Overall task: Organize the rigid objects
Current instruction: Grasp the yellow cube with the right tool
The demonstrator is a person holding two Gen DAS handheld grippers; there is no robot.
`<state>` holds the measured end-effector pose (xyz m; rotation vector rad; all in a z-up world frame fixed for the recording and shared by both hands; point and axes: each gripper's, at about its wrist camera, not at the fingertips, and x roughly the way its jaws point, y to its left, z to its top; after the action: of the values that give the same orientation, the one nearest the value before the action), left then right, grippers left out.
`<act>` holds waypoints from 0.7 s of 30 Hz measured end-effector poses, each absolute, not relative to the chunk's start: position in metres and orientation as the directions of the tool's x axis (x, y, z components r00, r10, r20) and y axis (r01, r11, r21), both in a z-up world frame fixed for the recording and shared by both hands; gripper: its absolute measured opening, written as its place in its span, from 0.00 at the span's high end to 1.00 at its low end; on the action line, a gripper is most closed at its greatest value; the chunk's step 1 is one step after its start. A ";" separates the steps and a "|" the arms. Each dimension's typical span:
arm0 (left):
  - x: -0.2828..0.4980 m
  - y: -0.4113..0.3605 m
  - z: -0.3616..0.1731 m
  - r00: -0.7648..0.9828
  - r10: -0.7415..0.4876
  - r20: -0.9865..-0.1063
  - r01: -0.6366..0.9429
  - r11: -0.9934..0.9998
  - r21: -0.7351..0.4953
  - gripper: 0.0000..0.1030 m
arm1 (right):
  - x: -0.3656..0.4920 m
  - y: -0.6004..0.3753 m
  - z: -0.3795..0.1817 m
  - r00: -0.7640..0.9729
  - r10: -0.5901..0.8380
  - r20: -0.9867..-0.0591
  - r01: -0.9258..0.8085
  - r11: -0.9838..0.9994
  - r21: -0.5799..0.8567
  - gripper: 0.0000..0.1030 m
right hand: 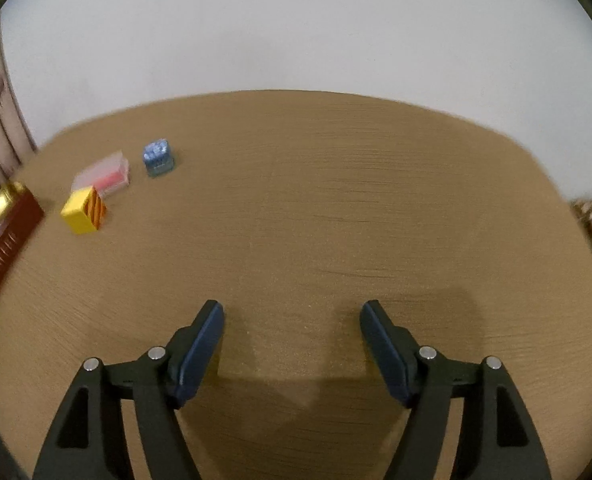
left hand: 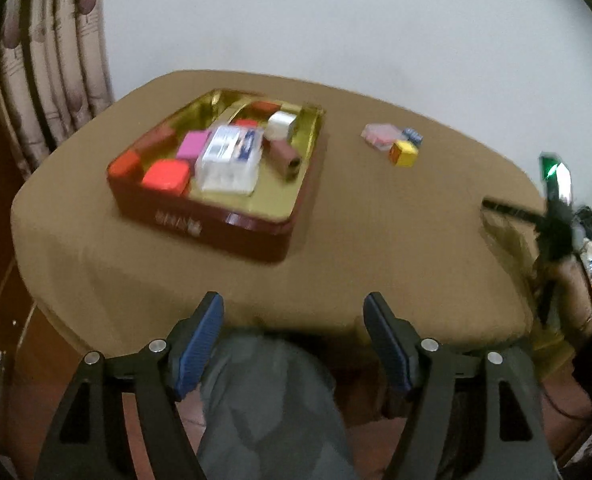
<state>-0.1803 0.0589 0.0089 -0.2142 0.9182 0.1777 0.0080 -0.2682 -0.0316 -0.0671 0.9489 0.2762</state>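
A dark red tin with a gold inside (left hand: 256,224) sits on the tan table and holds several small boxes: red, pink, white and a clear plastic case (left hand: 232,156). Three loose things lie to its right: a yellow cube with orange stripes (left hand: 403,153) (right hand: 83,211), a clear case with pink contents (left hand: 379,136) (right hand: 106,174) and a small blue box (left hand: 412,135) (right hand: 158,158). My left gripper (left hand: 294,312) is open and empty, back over the table's near edge. My right gripper (right hand: 292,318) is open and empty, low over bare table, right of the loose things.
The tin's corner (right hand: 4,216) shows at the left edge of the right wrist view. The right gripper and the hand holding it (left hand: 555,232) show blurred at the table's right edge. A curtain (left hand: 48,80) hangs back left. A white wall stands behind. My lap (left hand: 264,400) is below the near edge.
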 end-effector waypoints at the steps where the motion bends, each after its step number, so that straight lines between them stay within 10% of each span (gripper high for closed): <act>1: -0.184 0.061 0.006 0.590 0.067 -0.805 -0.248 0.963 -0.102 0.34 | 0.002 -0.258 -0.024 0.549 0.251 -0.797 -0.296 0.950 0.095 0.29; 21: -0.193 0.102 -0.010 0.521 0.119 -0.845 -0.424 0.895 -0.136 0.29 | 0.051 -0.105 -0.025 0.426 0.289 -0.857 -0.423 0.901 0.094 0.29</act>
<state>-0.1928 0.1018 -0.0096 -0.3469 0.9730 0.3330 0.0510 -0.1048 -0.0255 -0.1436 1.0398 0.4468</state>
